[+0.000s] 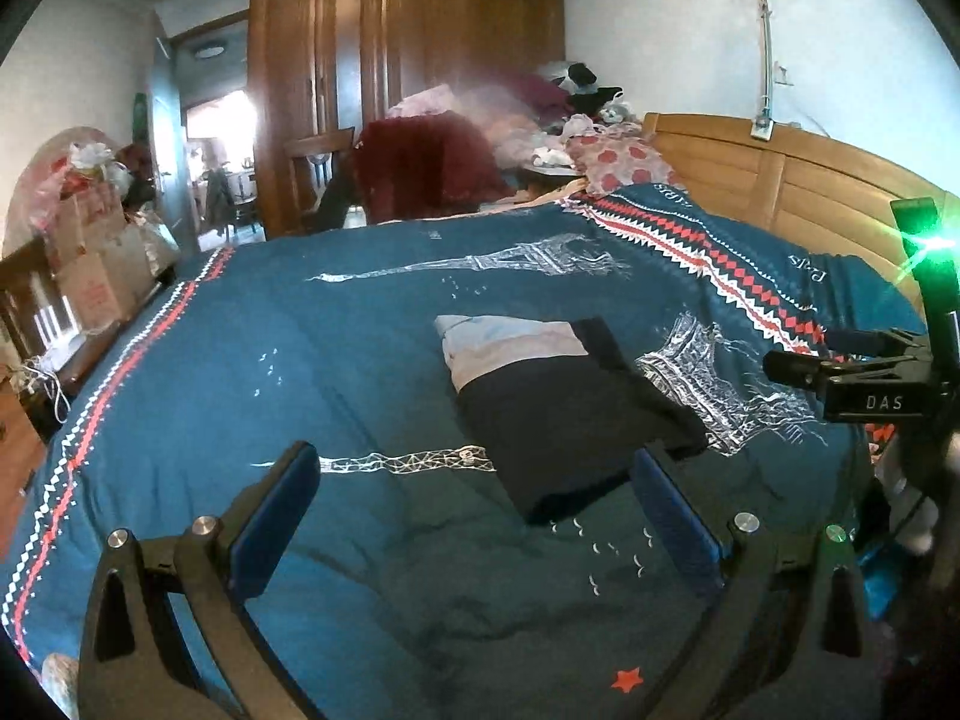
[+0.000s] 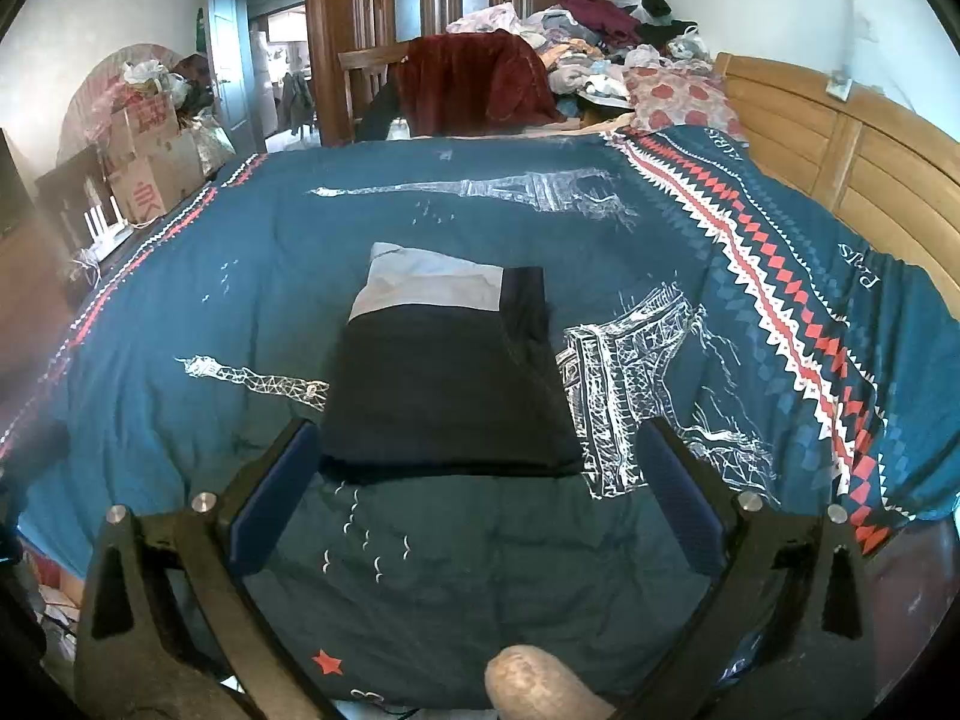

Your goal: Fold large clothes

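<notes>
A folded garment (image 2: 444, 378), dark with a pale blue and beige band at its far end, lies flat near the middle of a bed (image 2: 870, 168) covered by a teal quilt (image 2: 480, 570) printed with white towers and a red and white zigzag border. The right gripper (image 2: 480, 468) hovers low over the quilt at the near edge of the bed, level and pointing straight at the garment; its jaws stand wide apart and hold nothing, with the garment's near folded edge lying just ahead, between the two blue-padded fingers (image 2: 273, 498). A blurred fingertip shows at the bottom edge of the right wrist view. The left gripper (image 1: 474, 507) is held a little further left and also low over the quilt, aimed across the bed, so the garment (image 1: 570, 414) sits ahead and toward its right finger; its jaws are likewise wide and empty, and neither gripper touches the cloth. In the left wrist view the right gripper (image 1: 852, 369) appears from the side at the right edge, black, with a green light glaring above it. Beyond the bed stand a wardrobe (image 1: 408, 60) and a heap of clothes (image 2: 570, 48), with a dark red throw (image 2: 474, 84) draped over a chair, and cardboard boxes (image 2: 150, 168) sit at the left.
</notes>
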Tool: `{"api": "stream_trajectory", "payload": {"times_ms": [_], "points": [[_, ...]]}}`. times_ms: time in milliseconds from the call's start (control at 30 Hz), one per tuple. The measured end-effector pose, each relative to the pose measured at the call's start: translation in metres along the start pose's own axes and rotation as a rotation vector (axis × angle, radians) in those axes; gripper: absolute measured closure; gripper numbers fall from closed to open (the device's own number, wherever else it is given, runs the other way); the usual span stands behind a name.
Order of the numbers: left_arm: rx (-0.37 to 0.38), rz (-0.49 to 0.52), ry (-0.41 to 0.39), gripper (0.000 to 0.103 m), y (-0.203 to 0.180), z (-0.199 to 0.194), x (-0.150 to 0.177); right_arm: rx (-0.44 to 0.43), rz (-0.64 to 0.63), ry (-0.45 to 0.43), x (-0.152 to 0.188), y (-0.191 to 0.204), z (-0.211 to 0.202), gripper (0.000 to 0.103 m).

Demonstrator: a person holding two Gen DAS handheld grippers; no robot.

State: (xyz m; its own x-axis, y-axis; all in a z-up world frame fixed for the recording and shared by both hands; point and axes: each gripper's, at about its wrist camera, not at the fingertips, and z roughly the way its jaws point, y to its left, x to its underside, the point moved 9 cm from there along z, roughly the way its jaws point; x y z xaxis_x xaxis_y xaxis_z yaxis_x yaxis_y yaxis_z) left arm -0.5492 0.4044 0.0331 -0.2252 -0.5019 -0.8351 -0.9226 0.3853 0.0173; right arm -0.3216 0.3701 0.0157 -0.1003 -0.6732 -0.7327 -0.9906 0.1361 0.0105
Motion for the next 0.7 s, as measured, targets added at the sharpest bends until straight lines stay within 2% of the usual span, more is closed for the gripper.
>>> {"api": "stream_trajectory", "payload": {"times_ms": [167,700], "points": [[0.003,0.006,-0.02,0.0,-0.001,-0.006,-0.005,0.001,-0.003,0.004,0.003,0.003,0.0,0.0],[0.044,0.019,-0.008,0.0,-0.013,-0.004,-0.004,0.015,0.004,0.0,0.002,-0.001,0.003,0.0]]}}
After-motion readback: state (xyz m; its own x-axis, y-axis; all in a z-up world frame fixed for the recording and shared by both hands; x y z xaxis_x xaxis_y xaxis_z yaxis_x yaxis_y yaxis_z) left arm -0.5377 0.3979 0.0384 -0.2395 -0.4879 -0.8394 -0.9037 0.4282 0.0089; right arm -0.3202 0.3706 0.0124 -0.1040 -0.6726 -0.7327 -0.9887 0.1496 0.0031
